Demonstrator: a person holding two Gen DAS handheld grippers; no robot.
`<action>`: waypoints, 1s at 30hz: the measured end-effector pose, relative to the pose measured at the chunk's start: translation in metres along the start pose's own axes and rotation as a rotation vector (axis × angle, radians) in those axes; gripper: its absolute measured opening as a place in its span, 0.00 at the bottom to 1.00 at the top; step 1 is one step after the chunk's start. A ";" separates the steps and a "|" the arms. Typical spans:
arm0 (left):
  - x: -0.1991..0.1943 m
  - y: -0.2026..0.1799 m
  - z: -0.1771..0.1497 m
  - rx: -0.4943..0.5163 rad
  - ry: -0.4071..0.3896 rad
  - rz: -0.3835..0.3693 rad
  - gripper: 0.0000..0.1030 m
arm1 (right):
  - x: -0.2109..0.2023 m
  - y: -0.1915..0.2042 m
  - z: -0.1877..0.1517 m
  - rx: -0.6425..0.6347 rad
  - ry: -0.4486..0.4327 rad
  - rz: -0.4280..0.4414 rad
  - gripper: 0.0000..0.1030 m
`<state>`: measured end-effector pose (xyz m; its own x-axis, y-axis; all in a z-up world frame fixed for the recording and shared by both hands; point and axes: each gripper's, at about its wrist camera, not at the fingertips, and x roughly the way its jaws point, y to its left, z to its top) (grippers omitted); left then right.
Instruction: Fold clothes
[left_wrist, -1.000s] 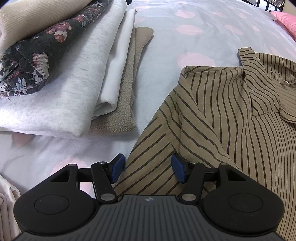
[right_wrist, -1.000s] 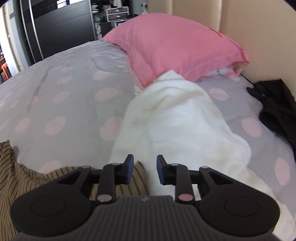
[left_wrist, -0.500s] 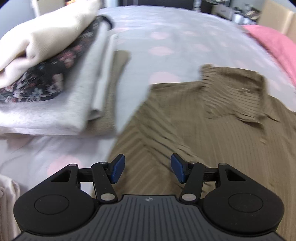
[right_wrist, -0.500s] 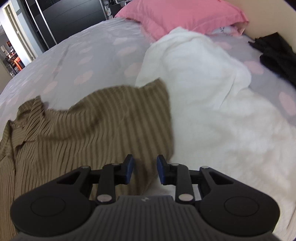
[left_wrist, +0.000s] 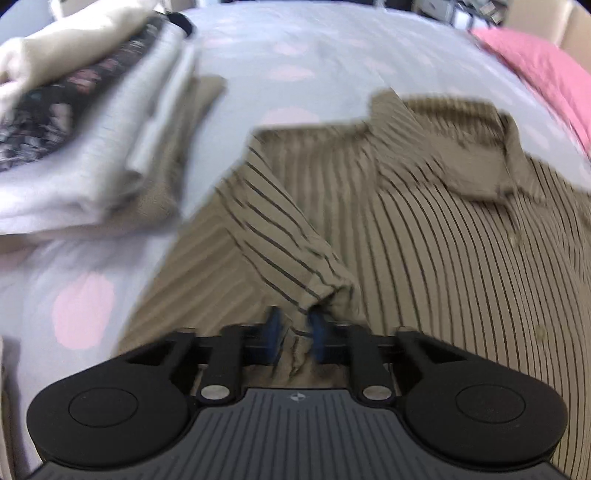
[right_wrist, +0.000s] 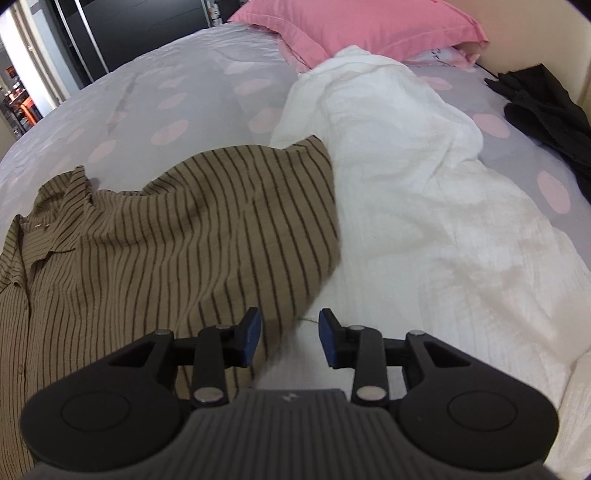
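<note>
The brown striped shirt (left_wrist: 424, 229) lies spread on the dotted bed (left_wrist: 303, 48), collar toward the top of the left wrist view, body running down to the lower right of that frame. Its long axis goes from the collar at upper centre down toward the cameras, so both hand-held grippers sit at the near end, one on each side.

The left hand-held gripper (left_wrist: 293, 334) has just closed, and its blue pads (left_wrist: 274, 332) now pinch a bunched bit of the shirt's sleeve end at lower centre of its frame. The fabric rises from the jaws and slants up and left to the shoulder.

The right hand-held gripper (right_wrist: 290, 338) has its jaws partly apart, having just opened a little. The shirt's right edge (right_wrist: 325, 258) runs down from upper centre and passes just between or under the pads, over a white towel (right_wrist: 424, 206). Nothing is gripped there; whether the pads touch cloth I cannot tell.

The coming move probably turns on this: the left side is already caught, while the right edge lies straight ahead of the open jaws, and it needs catching before the sides can be carried inward across the shirt's length.

A stack of folded clothes (left_wrist: 85, 140) sits at the upper left of the left wrist view, just beside the shirt's left shoulder. A pink pillow (right_wrist: 354, 26) lies at the top of the right wrist view, well apart.
</note>
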<state>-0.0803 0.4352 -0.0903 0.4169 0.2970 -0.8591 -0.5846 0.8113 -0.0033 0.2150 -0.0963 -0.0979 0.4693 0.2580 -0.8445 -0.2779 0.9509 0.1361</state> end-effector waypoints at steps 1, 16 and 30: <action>-0.006 0.004 0.003 -0.003 -0.021 0.006 0.02 | 0.001 -0.002 0.001 0.010 0.003 -0.006 0.37; -0.047 0.074 0.053 -0.012 -0.173 0.323 0.13 | 0.002 -0.004 0.002 0.009 -0.002 -0.006 0.37; -0.101 0.075 -0.032 -0.012 -0.098 0.155 0.44 | -0.043 0.052 -0.020 -0.208 -0.055 0.142 0.37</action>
<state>-0.1888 0.4498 -0.0198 0.3863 0.4659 -0.7960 -0.6554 0.7459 0.1186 0.1633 -0.0609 -0.0651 0.4568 0.4010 -0.7941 -0.5078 0.8505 0.1374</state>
